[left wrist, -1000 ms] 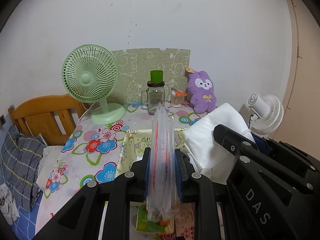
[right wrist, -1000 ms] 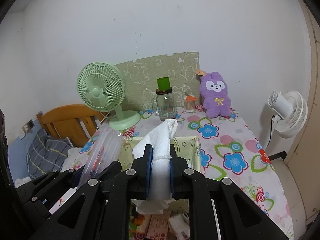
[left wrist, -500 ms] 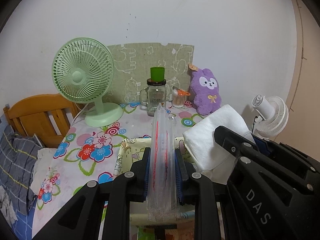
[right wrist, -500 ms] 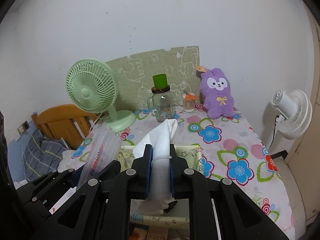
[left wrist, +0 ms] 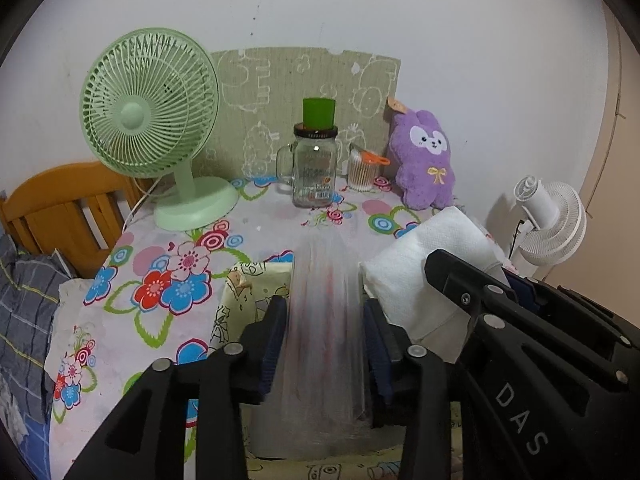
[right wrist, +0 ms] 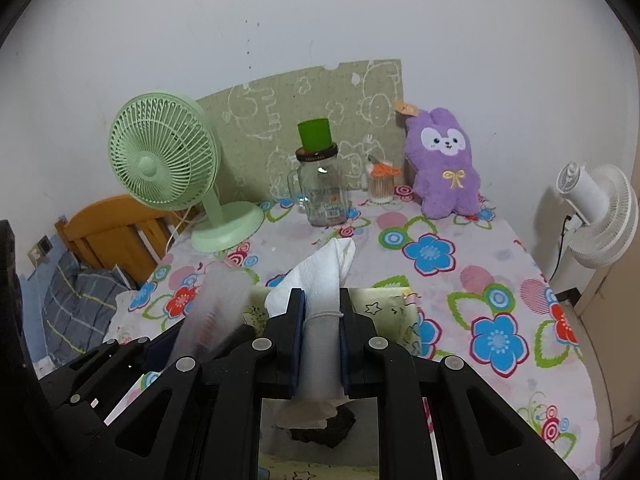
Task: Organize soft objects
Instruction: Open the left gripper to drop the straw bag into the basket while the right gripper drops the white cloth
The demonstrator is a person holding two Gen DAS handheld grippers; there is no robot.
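While loosened, plastic bag between jaws.

This is a room in a home, most likely a bedroom. A wooden headboard with a checked grey blanket stands beside a table covered in a flowered cloth. On the table are a green fan, a glass mug jar and a purple plush rabbit, against a plain white wall.
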